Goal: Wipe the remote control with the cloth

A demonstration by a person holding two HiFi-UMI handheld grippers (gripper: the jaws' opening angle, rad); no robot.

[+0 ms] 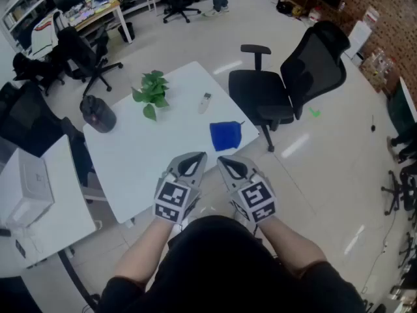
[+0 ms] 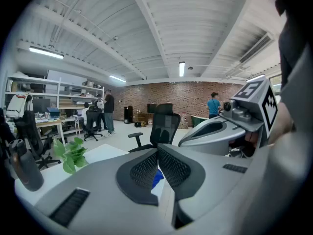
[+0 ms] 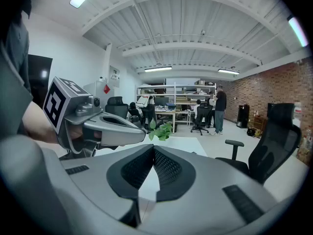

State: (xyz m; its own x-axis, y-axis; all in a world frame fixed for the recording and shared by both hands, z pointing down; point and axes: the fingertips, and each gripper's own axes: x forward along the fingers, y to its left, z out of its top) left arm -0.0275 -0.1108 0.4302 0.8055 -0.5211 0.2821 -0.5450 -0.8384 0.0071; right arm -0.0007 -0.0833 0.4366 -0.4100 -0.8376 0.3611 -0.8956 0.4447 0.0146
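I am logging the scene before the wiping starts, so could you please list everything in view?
table: one, white, centre of the head view
cloth: one, blue, near the table's right edge
remote control: one, light grey, beyond the cloth, apart from it
plant: one, green, table's far side
flask: one, dark grey, at the table's left corner
office chair: one, black, right of the table
left claw: one, grey, shut, empty, over the table's near edge
right claw: one, grey, shut, empty, beside the left claw
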